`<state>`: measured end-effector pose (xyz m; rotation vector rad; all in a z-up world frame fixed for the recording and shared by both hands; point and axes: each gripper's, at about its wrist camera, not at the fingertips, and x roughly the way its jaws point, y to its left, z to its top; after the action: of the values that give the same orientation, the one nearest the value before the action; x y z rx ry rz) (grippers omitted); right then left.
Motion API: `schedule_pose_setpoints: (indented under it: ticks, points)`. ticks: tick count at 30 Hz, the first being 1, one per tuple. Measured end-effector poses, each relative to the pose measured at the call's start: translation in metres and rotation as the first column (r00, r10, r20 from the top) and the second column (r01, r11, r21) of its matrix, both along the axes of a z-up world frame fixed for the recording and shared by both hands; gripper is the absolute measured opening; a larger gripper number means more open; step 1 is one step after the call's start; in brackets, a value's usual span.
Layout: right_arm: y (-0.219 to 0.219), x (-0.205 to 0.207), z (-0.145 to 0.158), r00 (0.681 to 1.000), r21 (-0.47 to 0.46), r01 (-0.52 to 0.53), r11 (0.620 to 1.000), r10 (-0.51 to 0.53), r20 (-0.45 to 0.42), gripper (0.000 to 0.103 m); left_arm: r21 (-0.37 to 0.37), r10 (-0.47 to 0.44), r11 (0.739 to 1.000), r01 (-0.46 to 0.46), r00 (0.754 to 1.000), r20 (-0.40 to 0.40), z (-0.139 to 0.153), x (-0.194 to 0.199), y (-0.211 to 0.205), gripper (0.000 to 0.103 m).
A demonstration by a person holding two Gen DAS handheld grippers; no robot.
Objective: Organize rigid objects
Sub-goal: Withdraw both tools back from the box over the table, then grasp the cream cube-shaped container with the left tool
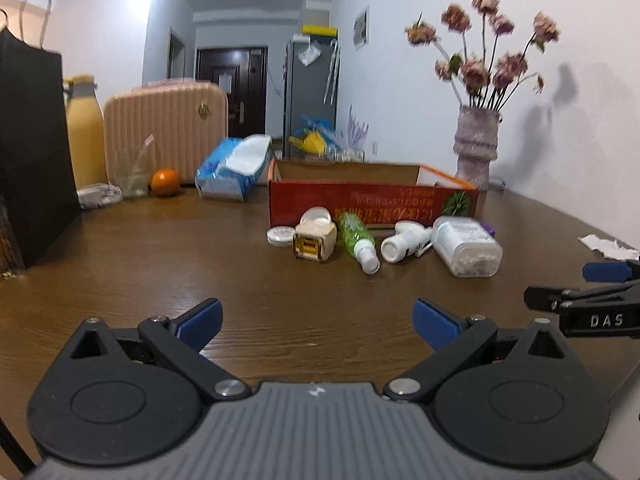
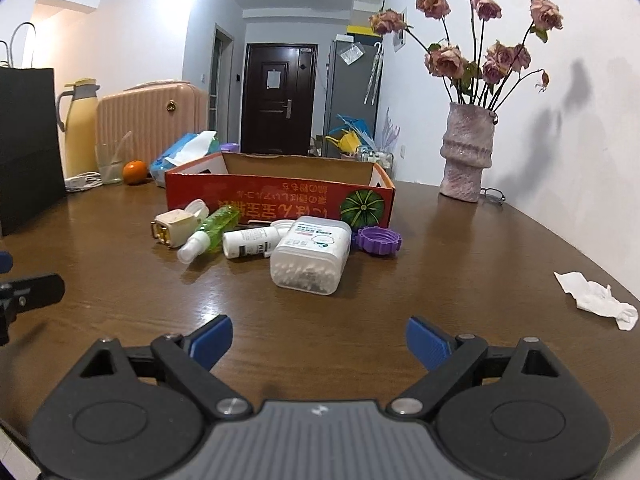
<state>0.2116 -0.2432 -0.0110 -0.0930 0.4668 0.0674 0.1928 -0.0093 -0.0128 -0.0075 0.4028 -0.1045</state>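
hovering low over the near part of the brown table [image 2: 460,248], the right gripper [image 2: 319,338] and left gripper [image 1: 318,322] both point slightly downward with jaws spread wide and nothing between them. ahead, toward the table's middle, lie a cotton swab box [image 2: 310,254], white bottle [image 2: 250,242], green spray bottle [image 2: 206,232], cream container [image 2: 172,226] and purple lid [image 2: 378,240], all just before the red cardboard box [image 2: 280,196], whose inside is hidden.

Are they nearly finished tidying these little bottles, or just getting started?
Just starting, it seems. Nothing looks put away: what shows of the red cardboard box looks empty. Nothing is in hand; the left gripper and right gripper are both open. Left to do: green spray bottle, white bottle, cotton swab container, purple lid.
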Motion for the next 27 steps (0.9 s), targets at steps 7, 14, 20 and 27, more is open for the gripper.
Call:
schedule_pose_setpoints:
  ticks: [7,14,20,27]
  points:
    - [-0.018,0.051,0.004,0.998,0.163,-0.019,0.986,0.028,-0.054,0.088,0.001,-0.029,1.0,0.029,0.999,-0.032,0.01,0.059,-0.013,0.103]
    - [-0.021,0.108,0.006,0.997,0.198,-0.025,0.98,0.04,-0.072,0.088,0.006,-0.092,0.996,0.092,0.995,-0.029,0.017,0.115,-0.027,0.103]
    - [-0.017,0.141,-0.001,0.994,0.201,-0.044,0.979,0.063,-0.089,0.088,-0.016,-0.038,0.999,0.036,0.994,-0.105,0.008,0.165,-0.014,0.103]
    - [-0.019,0.161,-0.015,0.99,0.201,-0.03,0.979,0.058,-0.132,0.088,-0.04,-0.014,0.999,0.008,0.986,-0.168,-0.007,0.2,-0.004,0.095]
